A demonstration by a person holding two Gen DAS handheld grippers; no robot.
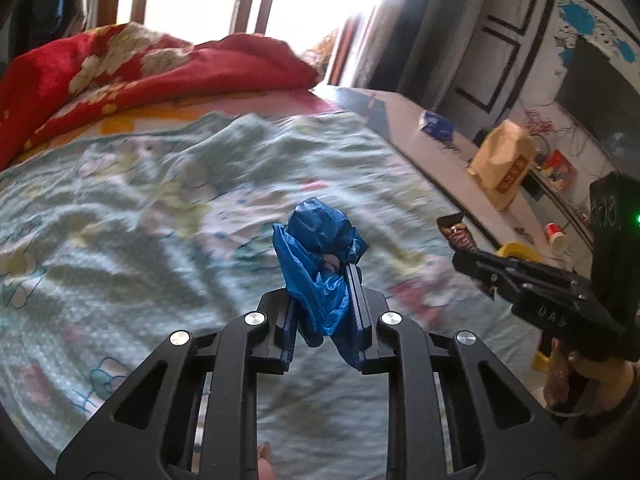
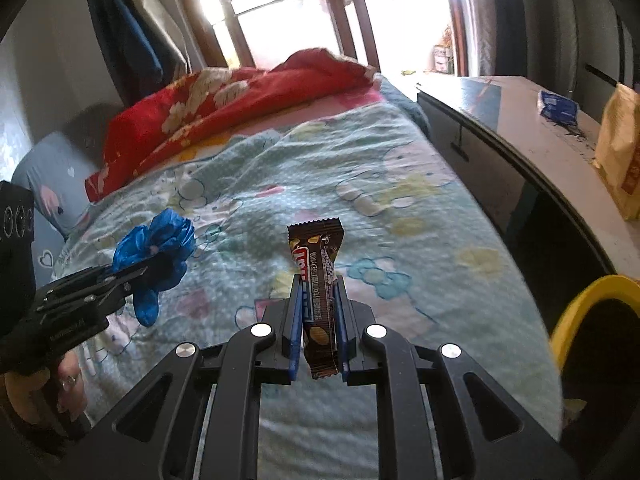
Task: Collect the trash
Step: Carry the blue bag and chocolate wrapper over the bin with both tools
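— What has each hand got, from where you stand?

— The left gripper [image 1: 324, 280] has its fingers pinched on a crumpled blue plastic bag [image 1: 318, 256], which bulges out past the tips and hangs down between them, over the bed [image 1: 160, 200]. The right gripper [image 2: 318, 300] is clamped tight on a brown snack wrapper [image 2: 318, 280], upright, its crimped end sticking up beyond the fingers.

— Does either camera catch the other?

— Both do. From the left wrist, the right gripper sits off to the right of the fingers with only the wrapper's top edge showing. From the right wrist, the left one sits to the left, the blue bag bunched at its tip.

— Anything only one view gives you?

— The right wrist shows a yellow bin [image 2: 588, 320] low on the right of its fingers, close by; the left wrist only catches a sliver. Both see the counter [image 2: 560, 152] beyond the bed, with a tan paper bag [image 1: 504, 164] and a blue packet [image 1: 436, 124] on it.
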